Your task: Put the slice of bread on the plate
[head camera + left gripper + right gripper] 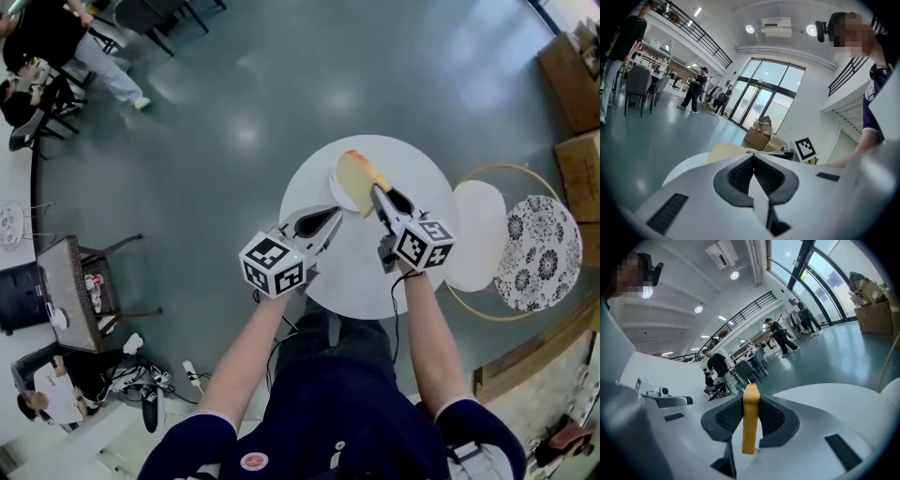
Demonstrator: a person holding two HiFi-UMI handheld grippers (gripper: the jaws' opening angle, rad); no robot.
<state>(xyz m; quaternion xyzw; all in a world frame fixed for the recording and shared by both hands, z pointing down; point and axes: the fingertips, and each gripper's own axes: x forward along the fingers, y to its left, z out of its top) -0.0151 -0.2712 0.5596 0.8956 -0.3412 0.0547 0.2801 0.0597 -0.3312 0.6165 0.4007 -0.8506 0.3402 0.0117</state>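
Observation:
A slice of bread (355, 180) with a tan crust hangs tilted over a small white plate (335, 181) at the far side of the round white table (356, 272). My right gripper (375, 191) is shut on the slice's near edge. In the right gripper view the bread (750, 423) stands edge-on between the dark pads. My left gripper (335, 214) hovers just left of the plate, jaws closed together with nothing between them. In the left gripper view its tips (753, 157) meet, and the bread (727, 151) shows beyond them.
A white stool (478, 234) and a patterned cushion (539, 253) inside a hoop stand right of the table. Cardboard boxes (574, 70) sit at the far right. A chair and small table (70, 291) are at the left, with people seated in the far-left corner.

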